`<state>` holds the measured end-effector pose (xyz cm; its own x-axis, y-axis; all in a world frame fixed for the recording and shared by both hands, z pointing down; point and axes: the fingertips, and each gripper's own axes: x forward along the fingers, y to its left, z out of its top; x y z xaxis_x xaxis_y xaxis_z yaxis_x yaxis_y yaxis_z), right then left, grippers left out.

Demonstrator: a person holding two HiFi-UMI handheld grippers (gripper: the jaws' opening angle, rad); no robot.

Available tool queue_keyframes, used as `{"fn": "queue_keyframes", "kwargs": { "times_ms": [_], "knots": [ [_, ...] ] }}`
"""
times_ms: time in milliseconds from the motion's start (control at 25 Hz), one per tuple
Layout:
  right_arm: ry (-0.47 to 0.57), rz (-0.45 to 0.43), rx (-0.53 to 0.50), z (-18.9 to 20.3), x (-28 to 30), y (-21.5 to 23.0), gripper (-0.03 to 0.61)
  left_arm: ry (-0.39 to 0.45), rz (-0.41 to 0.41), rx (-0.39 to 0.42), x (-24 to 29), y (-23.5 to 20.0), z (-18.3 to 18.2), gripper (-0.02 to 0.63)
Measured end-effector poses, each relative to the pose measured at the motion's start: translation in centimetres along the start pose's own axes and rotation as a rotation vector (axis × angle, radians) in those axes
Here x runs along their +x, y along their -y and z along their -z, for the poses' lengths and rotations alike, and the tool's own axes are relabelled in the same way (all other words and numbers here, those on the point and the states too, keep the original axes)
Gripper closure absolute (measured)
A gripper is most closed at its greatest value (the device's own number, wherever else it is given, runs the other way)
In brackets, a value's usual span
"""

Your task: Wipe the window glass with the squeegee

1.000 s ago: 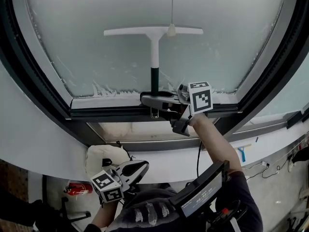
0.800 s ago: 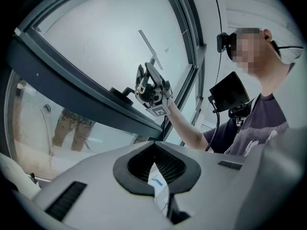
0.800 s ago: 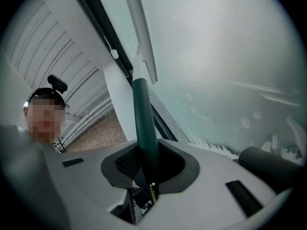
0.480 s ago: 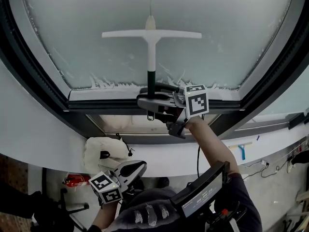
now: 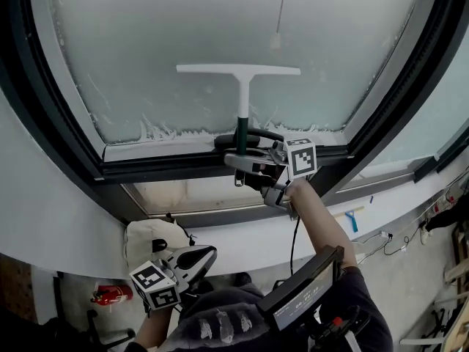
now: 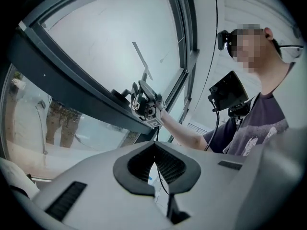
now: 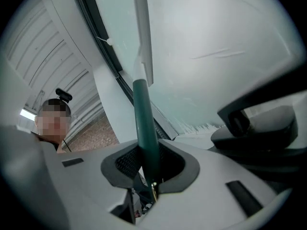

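Left gripper view first, nearest thing — the left gripper (image 6: 154, 176) is held low by the person's body, jaws drawn together with only a sliver of light between them and nothing in them; it has no part in the job at present. Head view, further out: the right gripper (image 5: 246, 151) is raised to the window frame (image 5: 183, 169) at the lower edge of the pane, pinching the dark green handle of the squeegee (image 5: 242, 86) near its bottom end, the handle running straight up from the jaws. The white blade lies flat on the window glass (image 5: 220, 28), level, in the lower middle of the pane, just above a ragged fringe of foam (image 5: 165, 130) along the bottom edge. Progress, as a judgement: the glass looks milky all over, with no clean band that I can make out above, below or beside the blade — so the wiping is under way but most of the pane and the whole foam fringe seem left to do. Count: two grippers, one working; one squeegee on the glass; one hanging pull cord (image 5: 277, 35) in front of the pane; one small blue tool (image 5: 353, 218), possibly a second squeegee, lying far off to the right, too small to be sure.
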<state>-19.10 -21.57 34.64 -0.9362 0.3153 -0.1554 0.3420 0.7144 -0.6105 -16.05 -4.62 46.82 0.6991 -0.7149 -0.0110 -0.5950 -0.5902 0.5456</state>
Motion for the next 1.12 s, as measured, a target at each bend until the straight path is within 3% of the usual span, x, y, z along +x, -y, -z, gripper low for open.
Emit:
{"fn": "queue_keyframes", "kwargs": {
  "times_ms": [680,840,1120],
  "knots": [
    [0.119,0.101,0.046,3.4,-1.1,-1.2,0.525,-0.028,0.099,0.0,-3.0,-0.1,0.5,0.608],
    [0.136,0.117,-0.011,3.0,-3.0,-3.2,0.526,-0.034,0.113,0.023,-1.7,0.7,0.6,0.607],
    [0.138,0.071,-0.112,1.2,-7.4,-7.4,0.526,-0.062,0.092,0.04,3.3,2.1,1.5,0.608]
  ]
}}
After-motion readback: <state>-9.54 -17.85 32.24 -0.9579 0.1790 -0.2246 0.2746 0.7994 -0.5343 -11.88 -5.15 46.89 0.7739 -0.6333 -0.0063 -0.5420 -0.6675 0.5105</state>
